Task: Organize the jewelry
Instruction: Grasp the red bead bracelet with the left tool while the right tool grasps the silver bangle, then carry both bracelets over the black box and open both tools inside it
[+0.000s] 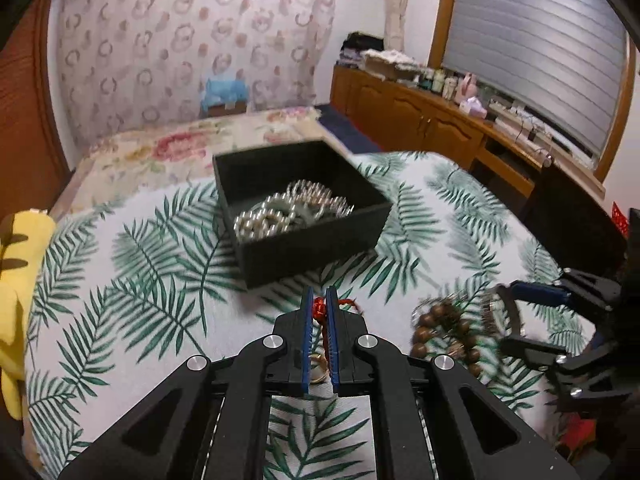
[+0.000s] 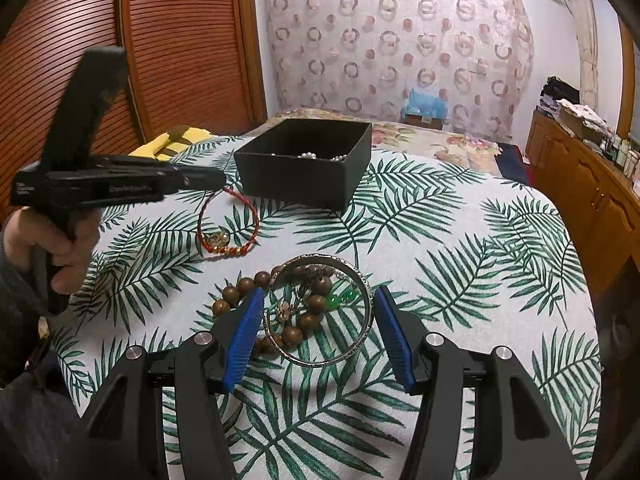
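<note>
A black open box [image 1: 312,236] [image 2: 304,168] holds pearl and silver strands [image 1: 294,210] on the leaf-print cloth. My left gripper [image 1: 320,300] is shut on a red cord bracelet [image 1: 319,307] [image 2: 228,220], whose loop with gold beads trails on the cloth. My right gripper [image 2: 320,296] [image 1: 516,312] is open, its blue pads either side of a silver bangle [image 2: 320,312] [image 1: 500,312]. The bangle lies over a wooden bead bracelet [image 2: 280,312] [image 1: 444,332] and a small green piece [image 2: 340,300].
A yellow striped plush [image 1: 16,300] [image 2: 172,144] lies at the cloth's left edge. A bed with a floral cover [image 1: 180,148] stands behind the table. Wooden cabinets [image 1: 420,120] with clutter line the right wall.
</note>
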### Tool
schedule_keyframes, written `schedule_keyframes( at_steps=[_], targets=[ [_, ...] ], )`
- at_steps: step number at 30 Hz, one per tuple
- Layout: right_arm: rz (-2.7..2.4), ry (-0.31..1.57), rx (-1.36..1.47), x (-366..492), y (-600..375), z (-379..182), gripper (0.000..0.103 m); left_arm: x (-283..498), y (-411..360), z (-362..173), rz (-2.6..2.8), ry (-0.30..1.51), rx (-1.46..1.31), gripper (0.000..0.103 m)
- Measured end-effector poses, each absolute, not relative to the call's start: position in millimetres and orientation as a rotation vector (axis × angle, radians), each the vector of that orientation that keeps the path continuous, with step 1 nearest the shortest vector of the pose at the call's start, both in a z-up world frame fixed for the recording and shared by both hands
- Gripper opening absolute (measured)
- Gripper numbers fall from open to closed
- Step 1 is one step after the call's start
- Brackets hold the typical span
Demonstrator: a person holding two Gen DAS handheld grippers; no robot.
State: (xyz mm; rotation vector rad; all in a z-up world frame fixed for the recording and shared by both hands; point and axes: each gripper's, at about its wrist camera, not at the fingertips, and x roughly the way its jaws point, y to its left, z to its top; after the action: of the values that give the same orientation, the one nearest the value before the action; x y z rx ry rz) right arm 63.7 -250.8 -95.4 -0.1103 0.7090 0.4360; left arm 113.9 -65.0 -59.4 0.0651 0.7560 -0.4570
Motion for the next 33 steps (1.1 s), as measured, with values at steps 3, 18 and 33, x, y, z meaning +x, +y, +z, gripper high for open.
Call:
schedule_keyframes(
  at_steps=[3, 18, 33],
  targets=[
    [0.435, 0.697, -0.118, 67, -251, -91, 0.059, 112, -68, -47, -0.462, 0.724, 0.072, 0.006],
    [0.463, 0.641, -0.159, 96, -245, -68, 0.059, 126, -81, -23, -0.440, 0.661, 0.139, 0.006],
    [0.527, 0.607, -0.173, 160, -231, -40, 0.059, 178, -70, -3, -0.427, 0.629, 0.087, 0.006]
  ],
)
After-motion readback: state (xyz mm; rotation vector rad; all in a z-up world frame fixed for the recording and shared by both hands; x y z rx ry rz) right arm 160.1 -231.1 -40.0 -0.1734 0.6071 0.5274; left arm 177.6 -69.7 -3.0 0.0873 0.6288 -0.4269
